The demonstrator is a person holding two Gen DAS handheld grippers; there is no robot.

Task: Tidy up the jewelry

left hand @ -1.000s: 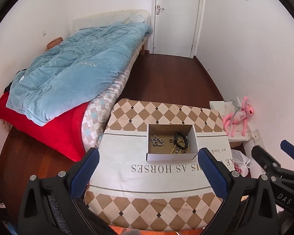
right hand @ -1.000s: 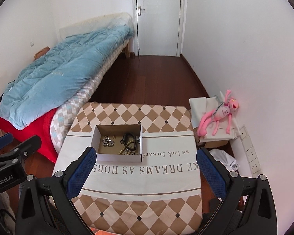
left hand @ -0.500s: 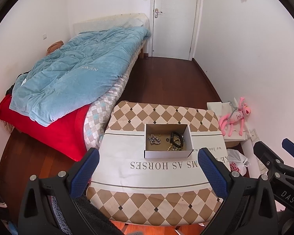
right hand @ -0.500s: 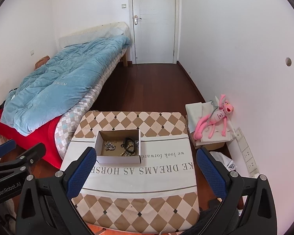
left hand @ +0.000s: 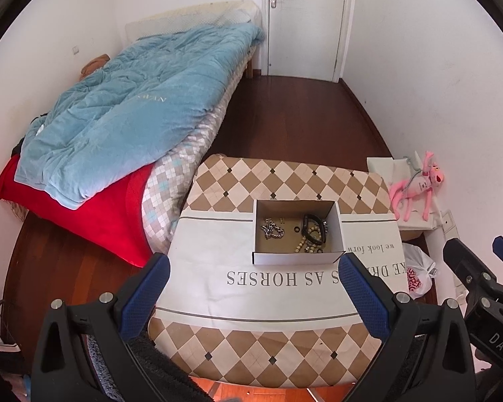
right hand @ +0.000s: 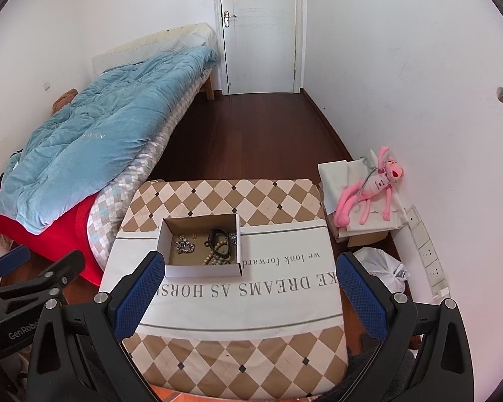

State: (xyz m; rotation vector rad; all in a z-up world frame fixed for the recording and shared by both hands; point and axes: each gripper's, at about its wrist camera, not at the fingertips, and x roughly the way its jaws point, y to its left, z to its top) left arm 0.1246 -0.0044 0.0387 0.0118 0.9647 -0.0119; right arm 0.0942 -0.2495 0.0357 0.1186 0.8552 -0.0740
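A small open cardboard box [left hand: 296, 258] [right hand: 201, 269] rests on the small table [left hand: 251, 305] [right hand: 251, 305] with its checked, lettered cloth. Inside lie a silver chain [left hand: 272, 231] [right hand: 184, 246], a black band [left hand: 313, 227] [right hand: 218, 243] and a string of beige beads [left hand: 301, 244] [right hand: 214, 256]. My left gripper [left hand: 253, 298] hangs open above the table's near edge, well short of the box. My right gripper [right hand: 249, 298] is open too, at the same height, with the box ahead to its left. Neither holds anything.
A bed [left hand: 124, 127] with a blue quilt and red blanket stands to the left of the table. A pink plush toy [right hand: 369, 187] lies on a box by the right wall, above a white plastic bag [right hand: 382, 268]. Dark wood floor leads to a shut door [right hand: 260, 30].
Both grippers have pulled back and risen, so the table and box look smaller and farther away. Their jaws stay open and the jewelry in the box has not moved.
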